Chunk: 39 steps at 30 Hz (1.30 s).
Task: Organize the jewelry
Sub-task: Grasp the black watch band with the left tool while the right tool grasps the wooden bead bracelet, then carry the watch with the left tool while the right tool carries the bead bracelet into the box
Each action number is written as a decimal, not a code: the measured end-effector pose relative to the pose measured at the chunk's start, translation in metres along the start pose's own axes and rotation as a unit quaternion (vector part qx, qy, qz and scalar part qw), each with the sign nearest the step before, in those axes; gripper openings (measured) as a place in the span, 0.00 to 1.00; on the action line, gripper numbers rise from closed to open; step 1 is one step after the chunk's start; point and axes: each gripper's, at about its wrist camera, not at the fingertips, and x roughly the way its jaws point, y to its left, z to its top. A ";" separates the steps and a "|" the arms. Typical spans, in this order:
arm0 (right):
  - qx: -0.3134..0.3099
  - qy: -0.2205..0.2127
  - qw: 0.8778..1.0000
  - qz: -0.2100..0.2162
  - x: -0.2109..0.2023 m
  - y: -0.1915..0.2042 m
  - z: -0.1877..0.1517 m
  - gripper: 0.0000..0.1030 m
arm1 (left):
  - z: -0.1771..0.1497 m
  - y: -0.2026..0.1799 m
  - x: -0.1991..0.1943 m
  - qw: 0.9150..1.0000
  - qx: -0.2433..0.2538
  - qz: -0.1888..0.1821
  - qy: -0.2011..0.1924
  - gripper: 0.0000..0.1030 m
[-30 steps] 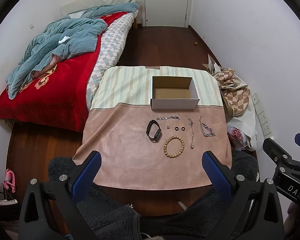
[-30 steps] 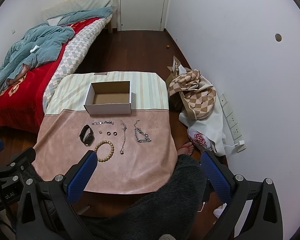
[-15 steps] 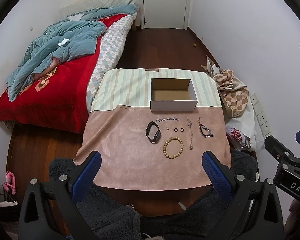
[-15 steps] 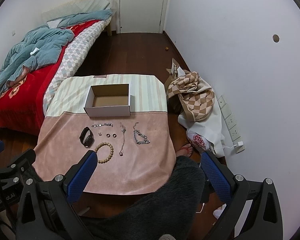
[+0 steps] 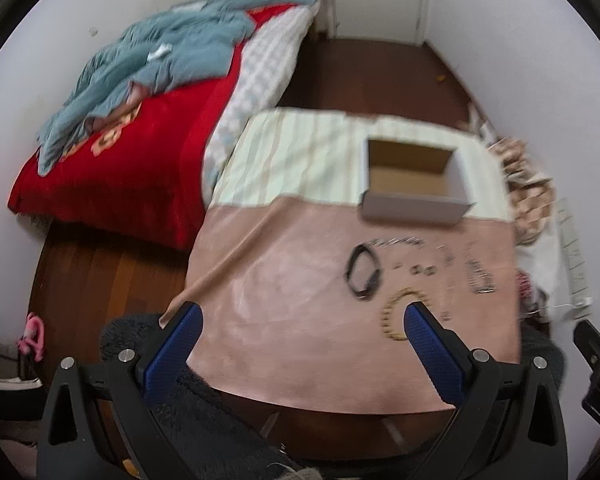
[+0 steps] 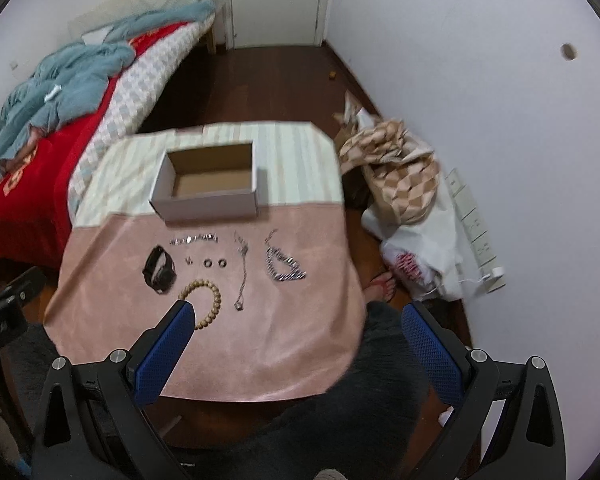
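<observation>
Both the left gripper (image 5: 300,314) and the right gripper (image 6: 296,312) hang with jaws spread wide, grasping nothing. The jewelry lies mid-frame on the pink cloth (image 6: 292,344): black band (image 6: 159,269), bead bracelet (image 6: 206,304), chain (image 6: 284,266), below the empty box (image 6: 208,188)

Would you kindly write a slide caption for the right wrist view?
Open right gripper above jewelry laid out before an empty cardboard box: wooden bead bracelet, black watch, chains.
</observation>
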 end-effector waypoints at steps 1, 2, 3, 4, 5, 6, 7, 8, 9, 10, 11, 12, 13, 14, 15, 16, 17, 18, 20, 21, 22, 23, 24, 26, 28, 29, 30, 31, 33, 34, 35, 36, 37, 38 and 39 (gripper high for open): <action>-0.002 0.009 1.000 0.002 0.013 0.004 -0.001 1.00 | 0.000 0.001 0.015 1.000 -0.001 0.006 0.012 1.00; -0.004 0.019 1.000 0.007 0.026 0.008 -0.003 1.00 | -0.002 0.003 0.029 1.000 -0.001 0.010 0.024 1.00; -0.005 0.028 0.999 0.018 0.043 0.014 -0.004 1.00 | -0.003 0.005 0.041 0.999 -0.003 0.015 0.035 1.00; -0.005 0.037 0.999 0.023 0.057 0.019 -0.006 1.00 | -0.005 0.006 0.055 0.999 -0.005 0.017 0.047 1.00; -0.007 0.047 0.999 0.026 0.069 0.023 -0.008 0.98 | -0.005 0.007 0.065 0.998 -0.007 0.018 0.054 1.00; -0.009 0.057 0.998 0.040 0.087 0.030 -0.009 0.93 | -0.006 0.008 0.077 0.998 -0.007 0.022 0.064 1.00; -0.011 0.062 0.997 0.047 0.101 0.035 -0.011 0.91 | -0.007 0.009 0.088 0.997 -0.007 0.025 0.071 1.00; -0.012 0.068 0.996 0.048 0.112 0.039 -0.013 0.86 | -0.008 0.009 0.099 0.997 -0.006 0.029 0.078 1.00; -0.016 0.077 0.995 0.055 0.129 0.046 -0.015 0.80 | -0.008 0.010 0.106 0.996 -0.006 0.032 0.084 1.00; -0.017 0.083 0.995 0.062 0.143 0.052 -0.016 0.77 | -0.008 0.010 0.115 0.995 -0.006 0.033 0.091 1.00; -0.019 0.089 0.994 0.063 0.152 0.056 -0.015 0.73 | -0.007 0.011 0.123 0.995 -0.006 0.035 0.096 1.00; -0.021 0.098 0.992 0.070 0.167 0.062 -0.016 0.68 | -0.007 0.011 0.129 0.994 -0.007 0.036 0.100 1.00; -0.023 0.104 0.991 0.075 0.178 0.068 -0.016 0.66 | -0.006 0.011 0.135 0.994 -0.007 0.036 0.102 1.00; -0.026 0.110 0.990 0.079 0.186 0.073 -0.015 0.65 | -0.005 0.012 0.140 0.994 -0.006 0.037 0.104 1.00; -0.029 0.116 0.989 0.082 0.192 0.077 -0.014 0.64 | -0.004 0.011 0.144 0.994 -0.006 0.039 0.106 1.00; -0.034 0.121 0.989 0.083 0.201 0.083 -0.014 0.62 | -0.003 0.011 0.149 0.993 -0.007 0.038 0.110 1.00; -0.040 0.128 0.987 0.086 0.210 0.089 -0.014 0.61 | 0.000 0.010 0.153 0.993 -0.007 0.037 0.112 1.00; -0.044 0.134 0.986 0.088 0.217 0.096 -0.014 0.57 | 0.001 0.010 0.157 0.993 -0.006 0.038 0.114 1.00; -0.053 0.146 0.984 0.092 0.230 0.104 -0.015 0.52 | 0.004 0.010 0.165 0.992 -0.003 0.037 0.118 1.00; -0.058 0.153 0.982 0.092 0.234 0.108 -0.016 0.50 | 0.006 0.010 0.168 0.992 -0.003 0.035 0.118 1.00; -0.063 0.158 0.981 0.091 0.239 0.112 -0.017 0.49 | 0.007 0.009 0.171 0.992 0.000 0.034 0.118 1.00; -0.066 0.161 0.981 0.090 0.243 0.114 -0.017 0.48 | 0.009 0.008 0.173 0.992 0.003 0.033 0.119 1.00; -0.072 0.169 0.979 0.090 0.247 0.118 -0.019 0.48 | 0.011 0.007 0.175 0.992 0.005 0.030 0.120 1.00; -0.088 0.164 0.979 0.084 0.248 0.125 -0.021 0.47 | 0.014 0.003 0.180 0.992 0.011 0.021 0.122 0.99; -0.096 0.161 0.979 0.082 0.249 0.128 -0.022 0.45 | 0.016 0.000 0.187 0.991 0.015 0.003 0.131 0.99; -0.097 0.158 0.979 0.081 0.250 0.128 -0.023 0.42 | 0.017 -0.002 0.191 0.990 0.017 -0.005 0.137 0.99; -0.098 0.153 0.980 0.077 0.250 0.128 -0.024 0.31 | 0.018 -0.004 0.195 0.990 0.019 -0.010 0.141 0.99; -0.100 0.147 0.982 0.070 0.250 0.127 -0.025 0.25 | 0.019 -0.006 0.200 0.989 0.022 -0.018 0.144 0.99; -0.090 0.146 0.983 0.072 0.251 0.120 -0.025 0.09 | 0.020 -0.012 0.207 0.988 0.029 -0.028 0.149 0.99; -0.084 0.147 0.983 0.076 0.252 0.117 -0.023 0.09 | 0.020 -0.016 0.210 0.987 0.032 -0.038 0.151 0.99; -0.078 0.150 0.983 0.079 0.253 0.113 -0.022 0.09 | 0.021 -0.020 0.213 0.987 0.035 -0.046 0.153 0.99; -0.076 0.151 0.983 0.077 0.253 0.110 -0.022 0.09 | 0.021 -0.023 0.216 0.986 0.037 -0.051 0.154 0.99; -0.076 0.151 0.983 0.076 0.252 0.108 -0.022 0.09 | 0.022 -0.027 0.219 0.985 0.040 -0.059 0.155 0.99; -0.075 0.149 0.983 0.075 0.253 0.108 -0.023 0.09 | 0.022 -0.031 0.221 0.985 0.043 -0.063 0.156 0.96; -0.075 0.148 0.983 0.076 0.254 0.107 -0.023 0.09 | 0.023 -0.035 0.224 0.984 0.045 -0.065 0.157 0.88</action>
